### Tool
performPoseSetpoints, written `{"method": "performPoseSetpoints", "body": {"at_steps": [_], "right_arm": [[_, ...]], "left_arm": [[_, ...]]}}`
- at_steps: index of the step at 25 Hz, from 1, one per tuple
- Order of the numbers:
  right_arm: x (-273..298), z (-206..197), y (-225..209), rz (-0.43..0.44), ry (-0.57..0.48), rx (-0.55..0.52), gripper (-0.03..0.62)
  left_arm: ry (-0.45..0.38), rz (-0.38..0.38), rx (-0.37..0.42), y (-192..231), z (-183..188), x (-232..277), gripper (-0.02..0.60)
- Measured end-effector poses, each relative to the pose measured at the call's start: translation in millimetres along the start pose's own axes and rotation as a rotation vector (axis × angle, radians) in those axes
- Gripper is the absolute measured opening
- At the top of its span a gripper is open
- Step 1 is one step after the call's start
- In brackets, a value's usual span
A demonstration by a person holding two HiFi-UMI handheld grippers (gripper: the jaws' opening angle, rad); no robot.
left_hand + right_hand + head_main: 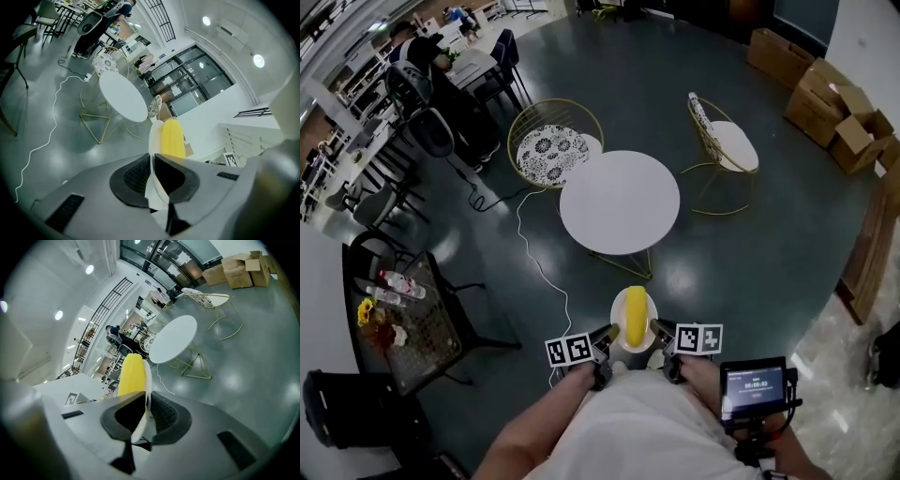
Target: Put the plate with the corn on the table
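My left gripper (152, 161) and right gripper (146, 401) each pinch a rim of the small white plate (620, 325) at my waist, yellow corn cob (635, 316) lying on it, so I'd carry it level toward the near edge of the round white table (620, 202).

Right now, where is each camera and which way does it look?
Head view: on the person's head, looking down at the floor, table, plate and corn; forearms, left gripper and right gripper show.
Left gripper view: on the left gripper, facing the table along its jaws, shut on the plate's rim.
Right gripper view: on the right gripper, the same from the plate's other side.
Shared: all three see plate, corn and table.
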State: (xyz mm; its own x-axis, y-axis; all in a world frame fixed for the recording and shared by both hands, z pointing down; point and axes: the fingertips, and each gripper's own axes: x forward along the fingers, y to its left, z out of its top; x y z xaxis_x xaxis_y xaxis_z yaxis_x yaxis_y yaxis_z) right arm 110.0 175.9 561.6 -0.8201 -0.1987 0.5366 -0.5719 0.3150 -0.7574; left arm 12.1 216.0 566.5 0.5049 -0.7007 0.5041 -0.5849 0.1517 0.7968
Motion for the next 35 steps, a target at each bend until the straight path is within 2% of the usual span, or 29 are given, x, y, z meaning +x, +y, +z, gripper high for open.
{"method": "performPoseSetpoints", "body": {"at_steps": [6, 13, 21, 35], "right_arm": [[-4.7, 20.0, -14.2, 0.007, -0.002, -0.018, 0.046], [-2.9, 33.7, -12.1, 0.008, -0.013, -0.005, 0.046], [24.3, 44.2, -13.3, -0.013, -0.012, 0.020, 0.044], [115.1, 96.0, 34.5, -0.042, -0.031, 0.005, 0.046]], "left_arm": [[-0.017, 0.009, 0.001, -9.4, 7.1, 21.1, 0.032], [-0.019, 0.005, -0.004, -14.5, 20.5, 25.4, 0.034], [0.020, 0.002, 0.004, 5.8, 45.8, 34.1, 0.033], [0.035, -0.027, 0.021, 53.4, 150.1, 16.4, 0.032]]}}
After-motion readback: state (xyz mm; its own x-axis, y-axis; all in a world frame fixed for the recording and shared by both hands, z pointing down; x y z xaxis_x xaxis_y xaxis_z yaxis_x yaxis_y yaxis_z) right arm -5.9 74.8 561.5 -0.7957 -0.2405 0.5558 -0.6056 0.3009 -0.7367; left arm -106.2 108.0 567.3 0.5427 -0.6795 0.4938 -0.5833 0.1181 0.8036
